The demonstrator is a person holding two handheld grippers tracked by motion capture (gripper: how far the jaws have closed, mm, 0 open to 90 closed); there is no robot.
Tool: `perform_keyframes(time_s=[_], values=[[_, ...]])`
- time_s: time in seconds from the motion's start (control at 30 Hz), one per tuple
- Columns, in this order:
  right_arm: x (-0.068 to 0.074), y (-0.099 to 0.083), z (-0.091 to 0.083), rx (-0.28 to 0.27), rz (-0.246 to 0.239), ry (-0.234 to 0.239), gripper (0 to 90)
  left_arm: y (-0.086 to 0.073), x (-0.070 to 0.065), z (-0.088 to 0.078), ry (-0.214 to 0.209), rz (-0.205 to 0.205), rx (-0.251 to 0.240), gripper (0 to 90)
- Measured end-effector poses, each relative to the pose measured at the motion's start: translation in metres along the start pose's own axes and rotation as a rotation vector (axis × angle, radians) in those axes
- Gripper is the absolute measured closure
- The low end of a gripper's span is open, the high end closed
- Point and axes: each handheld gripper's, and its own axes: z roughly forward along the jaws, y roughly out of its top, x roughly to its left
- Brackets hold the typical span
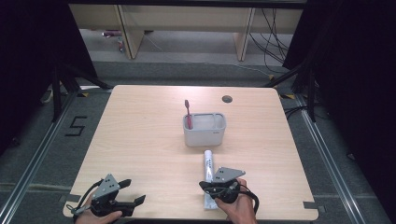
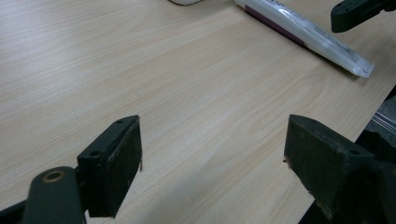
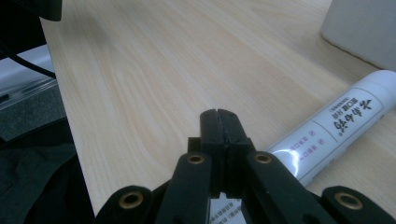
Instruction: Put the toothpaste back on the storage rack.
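A white toothpaste tube (image 1: pixel 208 164) lies on the wooden table (image 1: pixel 140 135), its cap toward a pale grey holder (image 1: pixel 204 135). A red toothbrush (image 1: pixel 188 114) stands in the holder's left side. My right gripper (image 1: pixel 205 185) hovers over the tube's near end. Its jaws are shut with nothing between them, and its fingertips (image 3: pixel 218 122) are just left of the tube (image 3: pixel 336 126). My left gripper (image 1: pixel 133 191) rests at the table's near left corner, jaws open (image 2: pixel 212 130) over bare wood, well apart from the tube (image 2: pixel 303 32).
A small round cable hole (image 1: pixel 227 99) sits near the table's far edge. The near edge of the table runs just below both hands. The right gripper's jaw (image 2: pixel 359 11) shows at the top right of the left gripper view.
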Motion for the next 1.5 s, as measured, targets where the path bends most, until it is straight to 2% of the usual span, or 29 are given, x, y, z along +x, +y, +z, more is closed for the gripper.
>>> perform_keyframes(time_s=[0.07,0.17,0.27,0.3,0.33,0.4,0.53,0.6,0.63,0.7,0.77,0.8,0.9,0.93,1.03,1.07,1.1,1.23,1.27,1.3,1.37,1.4,1.43,1.47,1.5], values=[[0.0,0.0,0.001,0.012,-0.01,-0.002,90.0,0.0,0.001,0.0,-0.004,0.0,0.001,18.8],[0.001,-0.001,0.002,0.035,0.018,0.001,90.0,0.0,0.0,0.0,0.001,0.001,0.002,18.8],[0.0,-0.003,0.005,0.047,-0.021,-0.003,90.0,0.0,0.0,0.0,0.001,0.001,0.003,18.9],[0.003,-0.004,0.005,0.062,0.01,-0.005,90.0,0.0,-0.001,0.0,0.002,0.002,0.007,18.9],[0.001,-0.004,0.006,0.06,-0.017,-0.004,90.0,0.0,0.0,0.001,-0.006,0.002,-0.003,18.9],[0.0,-0.004,0.006,0.076,-0.016,0.001,90.0,0.0,-0.001,0.0,0.002,0.002,-0.003,18.9],[-0.001,-0.007,0.003,0.107,-0.013,-0.032,90.0,0.0,0.0,-0.001,-0.005,0.009,0.015,18.9],[-0.003,-0.008,0.003,0.097,-0.023,-0.024,90.0,0.0,-0.001,-0.001,-0.001,0.009,0.01,18.9],[-0.004,-0.008,0.001,0.107,-0.014,-0.032,90.0,0.0,-0.001,-0.001,-0.002,0.009,0.012,18.9],[-0.005,-0.009,0.001,0.09,-0.023,-0.04,90.0,0.0,-0.001,0.0,-0.005,0.006,0.013,18.9],[-0.006,-0.008,0.0,0.111,-0.024,-0.035,90.0,0.0,-0.001,0.0,-0.002,0.007,0.011,18.9],[-0.007,-0.009,-0.001,0.093,-0.027,-0.049,90.0,0.0,-0.001,0.0,-0.002,0.009,0.014,18.9],[-0.004,-0.009,-0.002,0.107,0.0,-0.034,90.0,0.0,-0.002,0.0,-0.002,0.009,0.017,18.9],[-0.004,-0.009,0.001,0.092,-0.02,-0.035,90.0,0.0,-0.002,0.0,-0.002,0.006,0.016,18.9],[-0.001,-0.007,0.006,0.113,-0.037,-0.016,90.0,0.0,-0.003,0.001,-0.002,0.01,0.021,18.9],[0.0,-0.006,0.007,0.124,-0.034,-0.018,90.0,0.0,-0.001,0.001,0.002,0.032,0.04,18.9],[0.0,-0.007,0.008,0.12,-0.031,-0.021,90.0,0.0,-0.003,0.001,-0.008,0.01,0.023,18.9],[-0.001,-0.008,0.006,0.113,-0.019,-0.026,90.0,0.0,-0.003,0.001,-0.004,0.009,0.02,18.9],[-0.002,-0.008,0.004,0.128,-0.026,-0.027,90.0,0.0,-0.003,0.001,0.005,0.008,0.028,18.9],[-0.001,-0.008,0.004,0.133,-0.01,-0.023,90.0,0.0,-0.003,0.001,0.004,0.009,0.027,18.9],[-0.004,-0.009,0.003,0.122,-0.023,-0.04,90.0,0.0,-0.003,0.001,-0.006,0.009,0.021,18.9],[-0.005,-0.01,0.002,0.137,-0.036,-0.037,90.0,0.0,-0.002,0.001,-0.005,0.011,0.023,18.9],[-0.005,-0.01,0.001,0.151,-0.011,-0.044,90.0,0.0,-0.002,0.001,-0.008,0.009,0.021,18.9],[-0.006,-0.011,0.001,0.128,-0.018,-0.063,90.0,0.0,-0.002,0.001,-0.007,0.005,0.02,18.9],[-0.007,-0.012,0.0,0.131,-0.021,-0.066,90.0,0.0,-0.002,0.001,-0.008,0.006,0.019,18.9]])
